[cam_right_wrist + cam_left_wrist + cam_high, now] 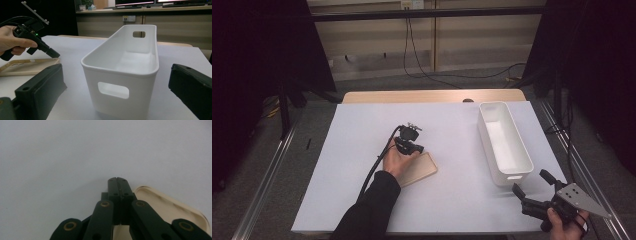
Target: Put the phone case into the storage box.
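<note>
While the left gripper (117, 180) pressed closed-jawed beside a thin, flat beige plastic case (418, 170), likely light and slippery, edge-gripping seemed best; the right gripper (532, 189) gaped empty.

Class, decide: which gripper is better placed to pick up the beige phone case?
Left. The left gripper is shut at the phone case edge; the right gripper is open, facing the white bin.
</note>
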